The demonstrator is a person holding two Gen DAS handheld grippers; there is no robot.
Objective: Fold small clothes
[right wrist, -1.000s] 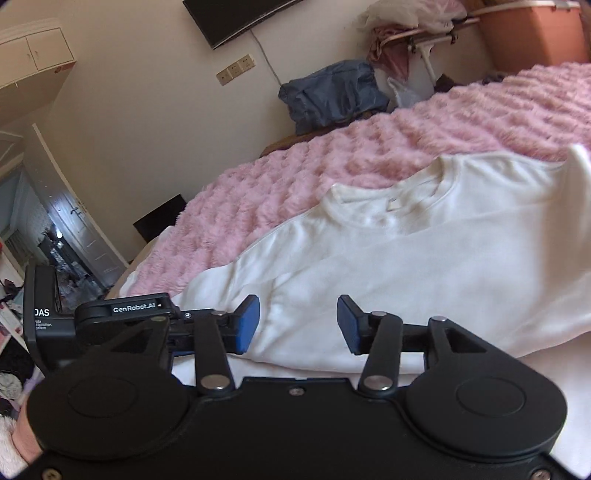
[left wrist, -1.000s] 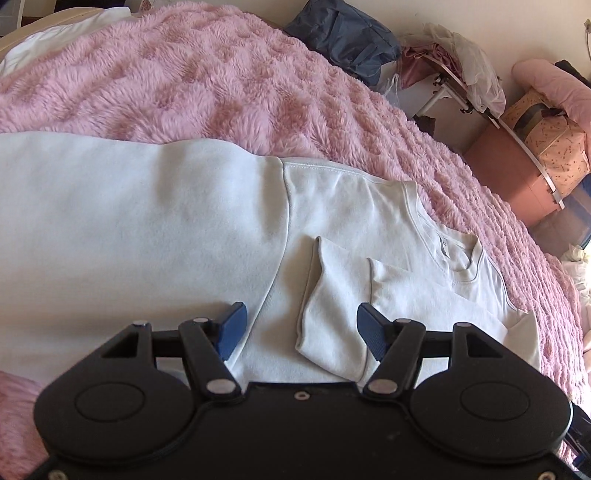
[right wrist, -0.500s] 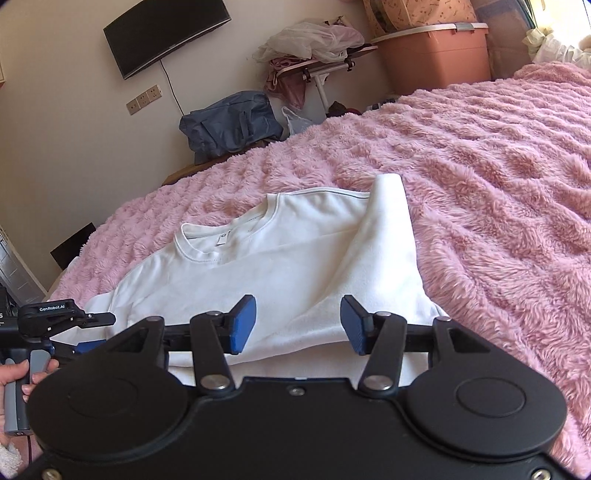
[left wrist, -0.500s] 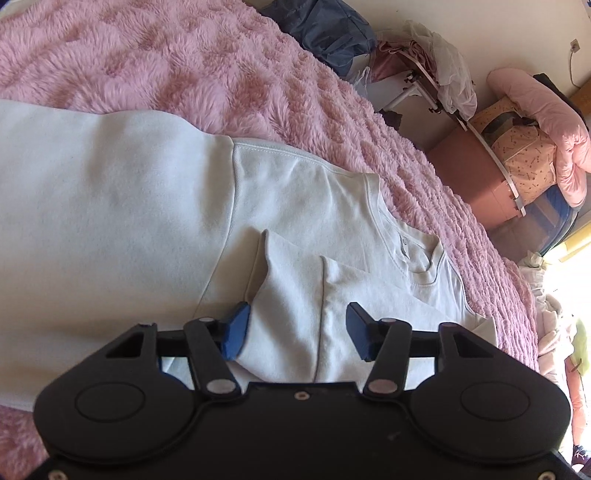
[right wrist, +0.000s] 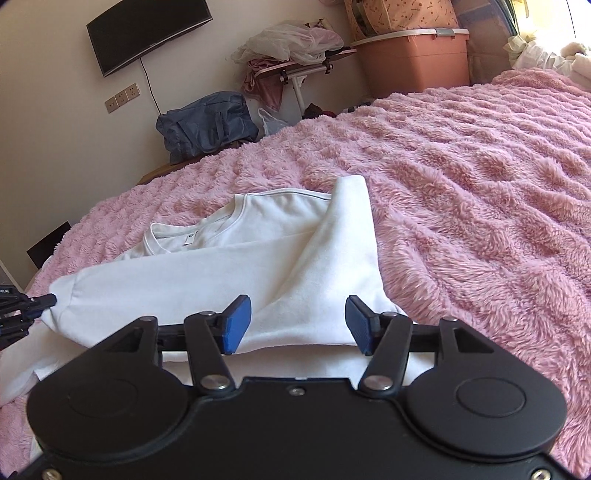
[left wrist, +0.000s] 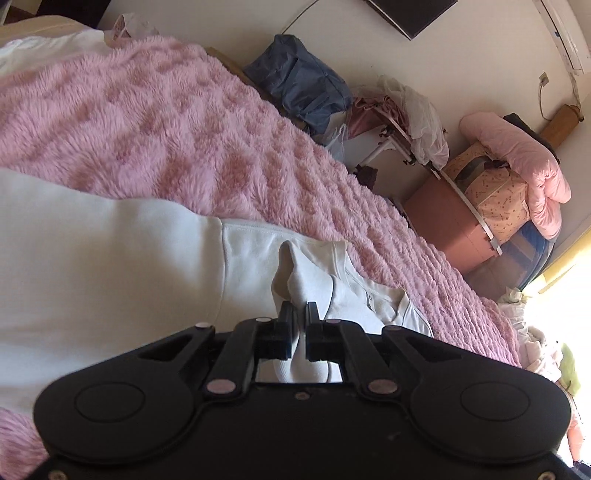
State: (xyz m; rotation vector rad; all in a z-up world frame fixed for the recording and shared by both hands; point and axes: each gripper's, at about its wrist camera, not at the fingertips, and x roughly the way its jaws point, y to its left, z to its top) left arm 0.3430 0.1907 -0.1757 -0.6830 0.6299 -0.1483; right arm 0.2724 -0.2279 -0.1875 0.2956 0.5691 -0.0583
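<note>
A white long-sleeved sweatshirt (left wrist: 110, 266) lies on a pink fluffy bed cover (left wrist: 177, 122). My left gripper (left wrist: 300, 317) is shut on the cuff end of a sleeve (left wrist: 306, 280) that is folded across the chest, near the collar (left wrist: 399, 302). In the right wrist view the sweatshirt (right wrist: 258, 229) lies spread with the sleeve (right wrist: 177, 280) folded over it. My right gripper (right wrist: 293, 325) is open and empty, just above the garment's near edge. The left gripper's tip (right wrist: 40, 301) shows at the sleeve's cuff on the far left.
The pink bed cover (right wrist: 480, 184) stretches to the right. Beyond the bed stand a blue bag (right wrist: 207, 125), a small table with piled clothes (right wrist: 291, 55), an orange storage bin (right wrist: 413, 59) and a wall TV (right wrist: 147, 33).
My left gripper has closed on the sleeve's cuff end and lifted it slightly. My right gripper has swung right and stays open over the garment's edge.
</note>
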